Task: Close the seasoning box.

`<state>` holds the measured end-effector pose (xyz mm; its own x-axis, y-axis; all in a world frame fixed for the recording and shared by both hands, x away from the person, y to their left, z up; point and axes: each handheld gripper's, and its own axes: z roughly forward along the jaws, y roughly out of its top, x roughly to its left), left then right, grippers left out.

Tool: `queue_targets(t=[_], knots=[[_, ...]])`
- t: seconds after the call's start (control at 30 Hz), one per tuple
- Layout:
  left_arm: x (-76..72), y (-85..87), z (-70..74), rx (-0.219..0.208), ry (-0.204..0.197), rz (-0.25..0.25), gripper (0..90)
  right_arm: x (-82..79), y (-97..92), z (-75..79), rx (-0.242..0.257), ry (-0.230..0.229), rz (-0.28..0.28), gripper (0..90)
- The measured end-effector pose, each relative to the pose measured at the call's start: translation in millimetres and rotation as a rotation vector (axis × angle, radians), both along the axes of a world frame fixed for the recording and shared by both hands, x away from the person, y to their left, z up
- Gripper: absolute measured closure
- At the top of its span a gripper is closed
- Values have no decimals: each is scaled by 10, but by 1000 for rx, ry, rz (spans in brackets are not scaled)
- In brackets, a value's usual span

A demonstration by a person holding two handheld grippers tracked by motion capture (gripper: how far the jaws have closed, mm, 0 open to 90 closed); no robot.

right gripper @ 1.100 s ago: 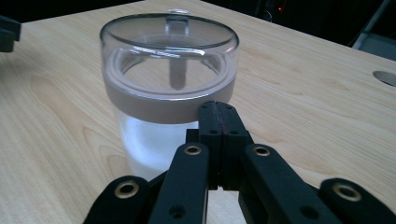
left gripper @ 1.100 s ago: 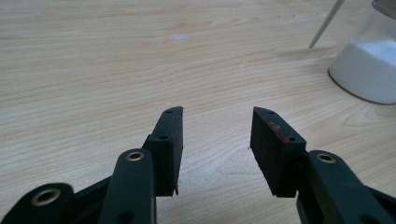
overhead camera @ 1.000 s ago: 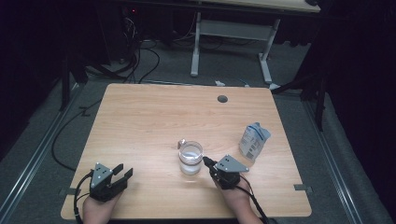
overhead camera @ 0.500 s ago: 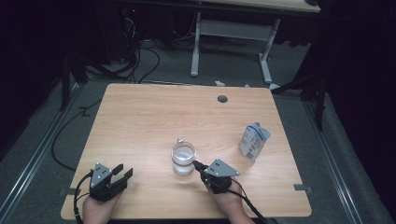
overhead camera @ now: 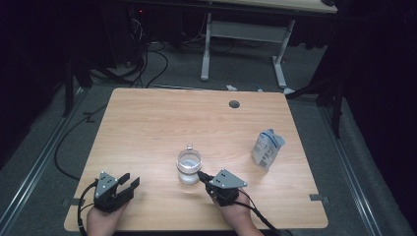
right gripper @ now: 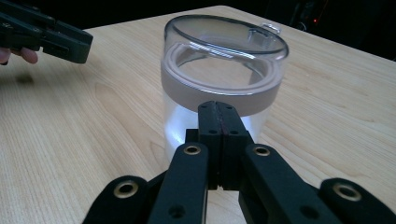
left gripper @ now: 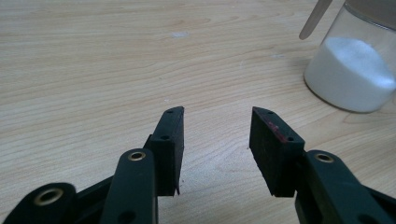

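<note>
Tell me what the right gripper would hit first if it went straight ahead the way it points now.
Most likely the clear jar: the right gripper, fingers pressed together, points at its side just below the lid, very close. Whether they already touch is unclear.

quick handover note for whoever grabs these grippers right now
Left gripper: jaws open, nothing between them, resting at the near left of the wooden table.
Right gripper: jaws shut on nothing, tips at the near side of the clear lidded jar of white powder.
Blue-and-white pouch stands apart at the right.
Done: nothing visibly handled.
Left: jar lid still on, pouch untouched.
</note>
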<state>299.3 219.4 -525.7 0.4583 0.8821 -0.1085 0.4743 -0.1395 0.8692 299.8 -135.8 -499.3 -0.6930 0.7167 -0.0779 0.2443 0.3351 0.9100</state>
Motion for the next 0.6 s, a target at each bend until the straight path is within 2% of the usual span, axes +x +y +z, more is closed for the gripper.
queue_targets(t=[0.23,0.6], knots=[[0,-12,-5,6,2,-6,553,5,-167,5,1,-2,-33,865],[-2,-41,-4,15,1,-13,553,16,-662,-80,-2,19,-143,800]])
